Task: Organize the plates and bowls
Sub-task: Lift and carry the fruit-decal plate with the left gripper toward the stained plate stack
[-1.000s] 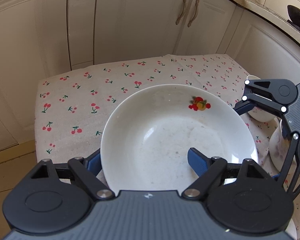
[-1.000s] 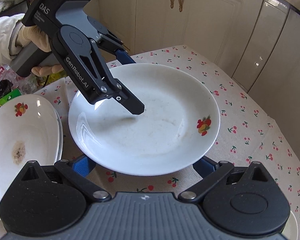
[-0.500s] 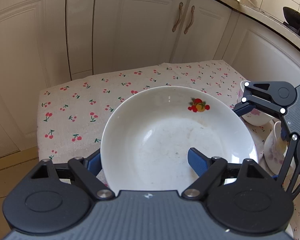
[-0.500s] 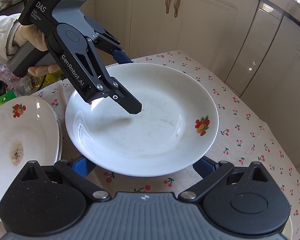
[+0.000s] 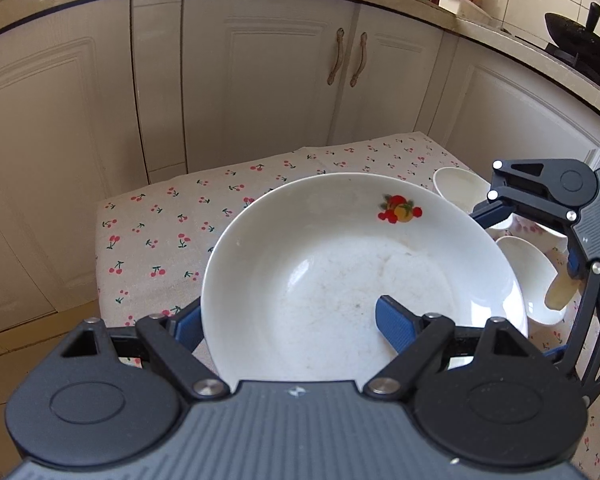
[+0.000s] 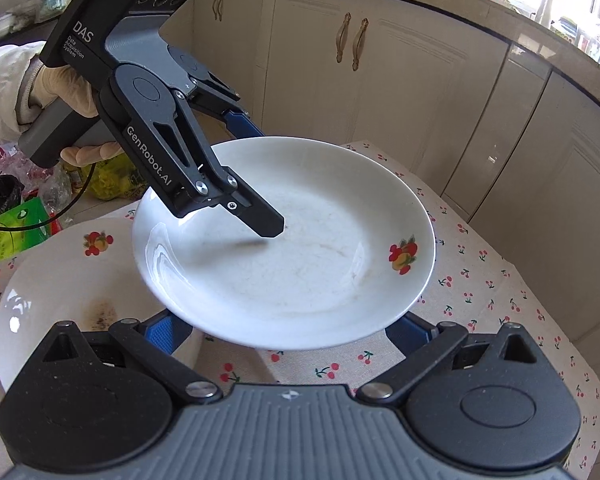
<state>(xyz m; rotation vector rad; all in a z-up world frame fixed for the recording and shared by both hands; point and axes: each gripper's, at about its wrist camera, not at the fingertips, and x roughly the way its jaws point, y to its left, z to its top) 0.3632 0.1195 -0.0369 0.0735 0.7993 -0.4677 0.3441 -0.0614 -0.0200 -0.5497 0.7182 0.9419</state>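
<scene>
A white deep plate (image 5: 340, 272) with a fruit print hangs above the cherry-print tablecloth (image 5: 160, 232). My left gripper (image 5: 290, 316) is shut on its rim: one blue pad lies inside the plate, the other sits outside its edge. From the right wrist view, the left gripper (image 6: 262, 182) reaches over the far rim of the plate (image 6: 300, 264), held by a gloved hand (image 6: 72, 92). My right gripper (image 6: 286, 332) stands open, both fingers spread wide beneath the near rim. In the left wrist view the right gripper (image 5: 530, 240) is at the plate's right edge.
A stack of white plates (image 6: 60, 288), the top one stained brown, lies on the table to the left. Two small white bowls (image 5: 456, 184) (image 5: 528, 264) stand behind the right gripper. Cabinet doors (image 5: 260, 92) surround the table; bags and packets (image 6: 16, 220) lie at far left.
Both grippers have risen together with the plate, which now hangs higher over the table. More of the cabinets and the counter top shows. Neither jaw spacing has changed.
</scene>
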